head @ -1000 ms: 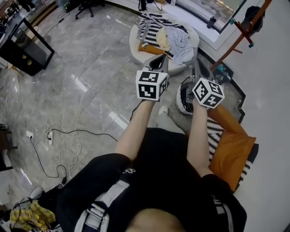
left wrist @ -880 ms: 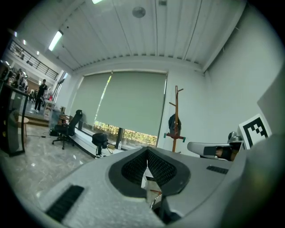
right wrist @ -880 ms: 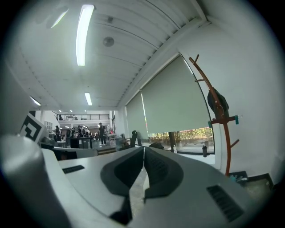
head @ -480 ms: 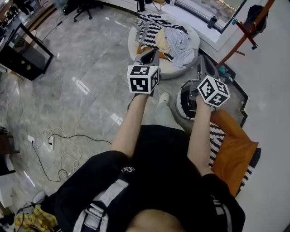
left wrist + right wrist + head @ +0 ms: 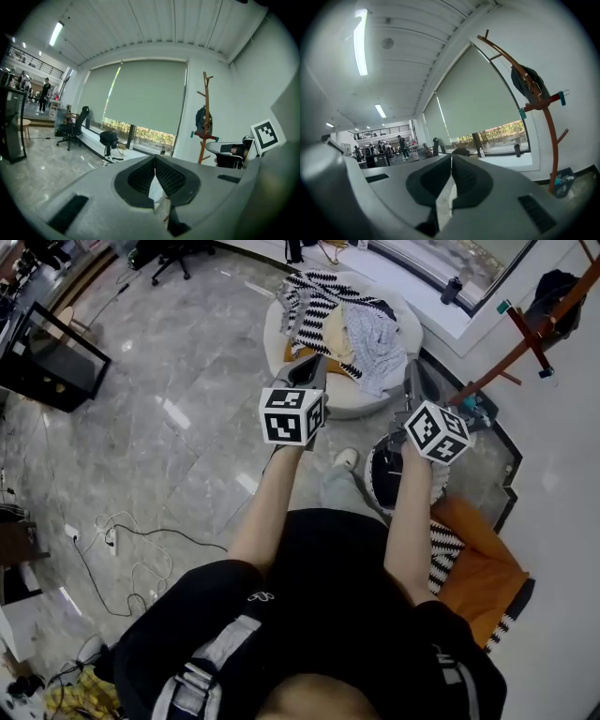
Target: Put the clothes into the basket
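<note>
Both pairs of my fingers are closed pad to pad with nothing between them: left gripper (image 5: 312, 367) and right gripper (image 5: 411, 373), side by side above the floor. The clothes (image 5: 342, 320) lie heaped on a round white pouffe (image 5: 356, 407) at twelve o'clock of my left gripper, untouched. The basket (image 5: 375, 470) stands on the floor at five o'clock of that heap, partly under my right gripper.

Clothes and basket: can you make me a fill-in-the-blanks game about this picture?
The clothes, not yet in the basket, lie piled on a round ____ seat.
The left hand-held gripper and the right hand-held gripper both have their jaws ____.
The cushion beside the basket is coloured ____.
Missing words: white; shut; orange.
</note>
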`<state>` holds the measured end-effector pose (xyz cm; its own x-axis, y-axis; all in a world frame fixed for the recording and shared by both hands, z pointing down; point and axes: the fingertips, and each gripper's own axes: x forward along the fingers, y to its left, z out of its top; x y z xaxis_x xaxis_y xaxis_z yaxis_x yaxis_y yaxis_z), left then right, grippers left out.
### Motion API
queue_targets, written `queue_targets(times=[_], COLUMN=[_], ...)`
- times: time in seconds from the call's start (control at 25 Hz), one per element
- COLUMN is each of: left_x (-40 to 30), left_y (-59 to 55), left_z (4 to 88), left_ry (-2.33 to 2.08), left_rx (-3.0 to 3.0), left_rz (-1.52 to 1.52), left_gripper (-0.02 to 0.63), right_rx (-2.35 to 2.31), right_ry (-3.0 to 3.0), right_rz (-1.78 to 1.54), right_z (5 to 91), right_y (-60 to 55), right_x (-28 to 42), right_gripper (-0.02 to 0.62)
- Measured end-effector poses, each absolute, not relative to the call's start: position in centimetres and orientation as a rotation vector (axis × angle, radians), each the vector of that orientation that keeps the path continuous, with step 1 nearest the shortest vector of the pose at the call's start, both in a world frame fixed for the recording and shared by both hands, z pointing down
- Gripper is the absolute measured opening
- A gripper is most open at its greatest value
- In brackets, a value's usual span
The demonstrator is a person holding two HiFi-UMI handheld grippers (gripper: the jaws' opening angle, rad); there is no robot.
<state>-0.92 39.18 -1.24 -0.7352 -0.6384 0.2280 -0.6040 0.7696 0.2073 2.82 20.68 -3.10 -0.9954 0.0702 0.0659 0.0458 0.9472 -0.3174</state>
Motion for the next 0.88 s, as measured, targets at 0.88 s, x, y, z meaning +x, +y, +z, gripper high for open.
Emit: queue_targets(times=[0.88], left_x=[-23.4], left_y=[22.5], left_z=[4.3], left_ry=[-2.495], left_rx=[0.974], left_rz=[0.019], left_gripper=[0.008], right_rx=[0.021], right_ry=[-2.874], right_rz=[0.737], right_z=[4.3], right_y=[3.0], right_x=[-19.5], right_gripper=[0.012])
